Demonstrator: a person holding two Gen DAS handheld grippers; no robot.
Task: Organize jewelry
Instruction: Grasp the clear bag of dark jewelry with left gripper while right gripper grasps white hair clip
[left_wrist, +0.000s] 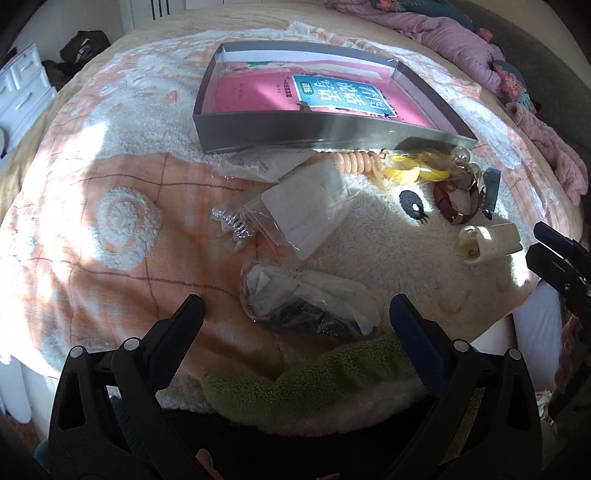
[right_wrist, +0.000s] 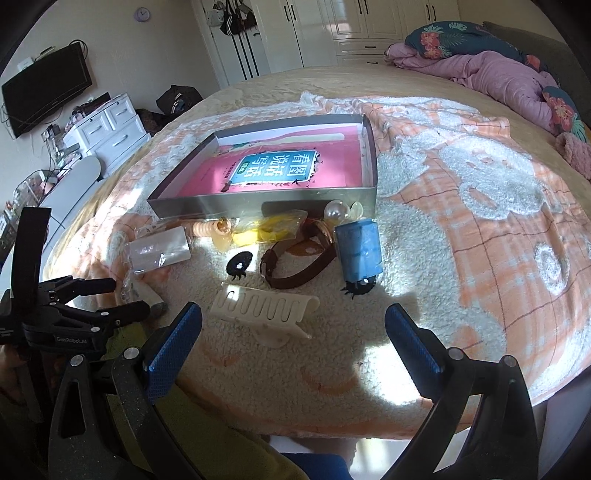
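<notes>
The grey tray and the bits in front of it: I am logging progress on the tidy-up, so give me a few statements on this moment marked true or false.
1. The grey tray holds only a pink book. True.
2. The white hair claw lies in the tray. False: it lies on the blanket, nearest the right gripper.
3. Both grippers are open. True: the left gripper holds nothing either.
4. The blue block sits left of the brown strap. False: it sits to its right.
5. The right gripper clamps the yellow pieces. False: they lie by the tray's front wall.
</notes>
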